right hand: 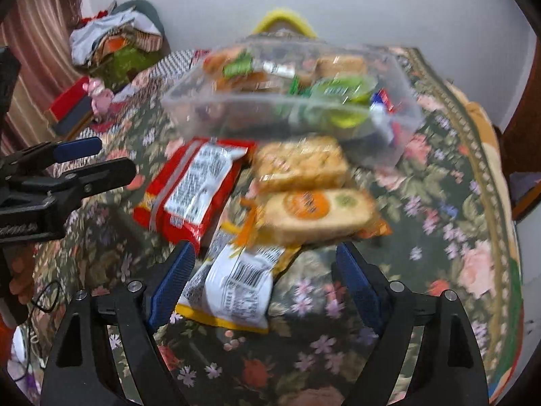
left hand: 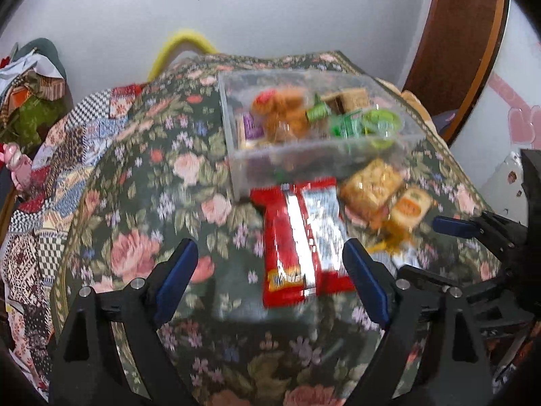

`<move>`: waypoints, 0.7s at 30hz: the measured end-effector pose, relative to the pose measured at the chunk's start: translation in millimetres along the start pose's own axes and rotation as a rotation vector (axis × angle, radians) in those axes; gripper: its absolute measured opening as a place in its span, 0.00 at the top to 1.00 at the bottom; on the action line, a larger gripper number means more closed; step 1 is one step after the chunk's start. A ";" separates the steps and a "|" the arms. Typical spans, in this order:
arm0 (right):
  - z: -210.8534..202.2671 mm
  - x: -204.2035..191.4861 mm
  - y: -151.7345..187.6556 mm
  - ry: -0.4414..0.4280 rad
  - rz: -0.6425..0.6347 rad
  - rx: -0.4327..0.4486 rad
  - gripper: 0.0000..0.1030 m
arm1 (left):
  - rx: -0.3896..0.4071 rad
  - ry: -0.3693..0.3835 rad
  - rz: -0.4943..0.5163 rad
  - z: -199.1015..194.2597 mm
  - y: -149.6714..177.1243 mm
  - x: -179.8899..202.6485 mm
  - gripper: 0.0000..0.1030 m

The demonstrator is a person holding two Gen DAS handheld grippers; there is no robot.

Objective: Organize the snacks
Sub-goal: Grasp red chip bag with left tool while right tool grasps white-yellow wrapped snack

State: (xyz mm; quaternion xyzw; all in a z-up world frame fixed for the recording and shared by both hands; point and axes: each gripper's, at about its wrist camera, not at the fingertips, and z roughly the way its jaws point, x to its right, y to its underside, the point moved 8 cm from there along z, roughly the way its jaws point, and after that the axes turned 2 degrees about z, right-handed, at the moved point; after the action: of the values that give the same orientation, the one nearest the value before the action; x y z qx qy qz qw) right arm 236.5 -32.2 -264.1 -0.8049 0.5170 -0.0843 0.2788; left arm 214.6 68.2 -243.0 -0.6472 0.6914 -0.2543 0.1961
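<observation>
A clear plastic box (left hand: 236,155) (right hand: 399,142) with several snacks inside stands on the floral cloth (left hand: 142,182). In front of it lie a red snack packet (left hand: 297,237) (right hand: 192,189), a pale biscuit pack (left hand: 372,182) (right hand: 301,162), an orange-labelled pack (left hand: 410,206) (right hand: 318,213) and a yellow-white packet (right hand: 236,287). My left gripper (left hand: 270,257) is open above the red packet's near end. My right gripper (right hand: 260,264) is open around the yellow-white packet, above it. The right gripper's fingers (left hand: 453,225) show at the right edge of the left wrist view; the left gripper's fingers (right hand: 79,149) show at the left of the right wrist view.
A patchwork cloth (left hand: 44,203) hangs at the left of the table. A pile of clothes (right hand: 118,40) sits at the back left by the white wall. A yellow hoop (left hand: 182,44) rises behind the table. A brown door (left hand: 456,50) is at the right.
</observation>
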 end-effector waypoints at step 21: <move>-23.6 54.4 29.8 0.004 0.114 0.011 0.63 | -0.126 0.092 -0.060 70.1 6.2 30.2 0.12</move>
State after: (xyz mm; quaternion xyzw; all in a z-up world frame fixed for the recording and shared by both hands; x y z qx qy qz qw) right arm 227.7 -97.8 -268.8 -0.7723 0.5623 -0.0728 0.2865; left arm 249.1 31.4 -300.6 -0.6663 0.6946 -0.2454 0.1154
